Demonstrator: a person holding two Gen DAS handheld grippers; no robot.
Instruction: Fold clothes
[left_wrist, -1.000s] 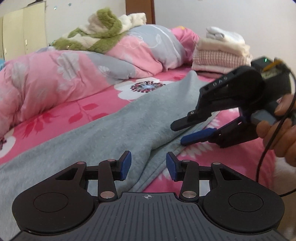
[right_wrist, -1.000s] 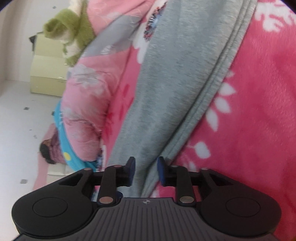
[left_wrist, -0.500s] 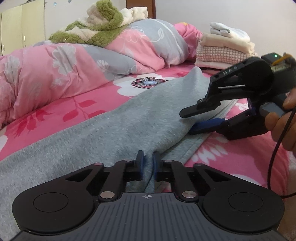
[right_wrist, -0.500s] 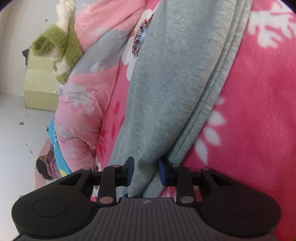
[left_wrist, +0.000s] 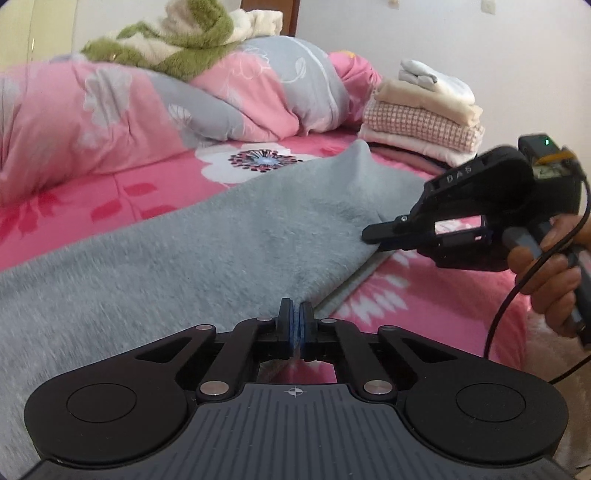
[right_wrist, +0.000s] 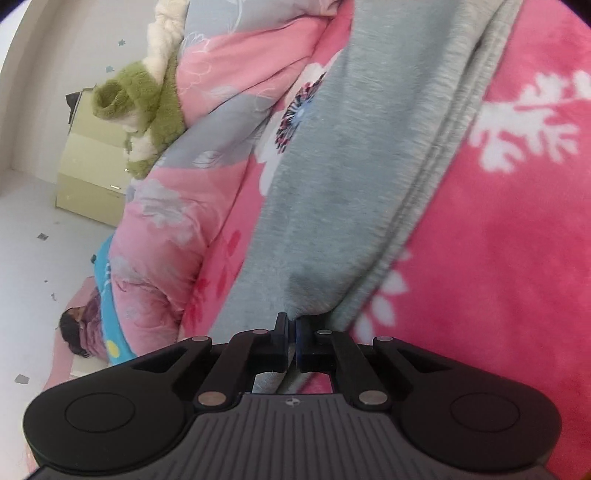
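A pink flowered bed sheet (left_wrist: 122, 192) is spread ahead of both jaws, and the grey garment (left_wrist: 207, 240) lies long across it. Within the last second its near edge has been clamped by the left gripper (left_wrist: 295, 324) and the right gripper (right_wrist: 291, 334), previously spread, so a fold can seemingly be lifted. No containers are seen.

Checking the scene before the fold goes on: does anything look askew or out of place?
Nothing damaged or spilled. Only the green-and-cream plush blanket lies crumpled atop the bunched quilt, unlike the neat folded stack.
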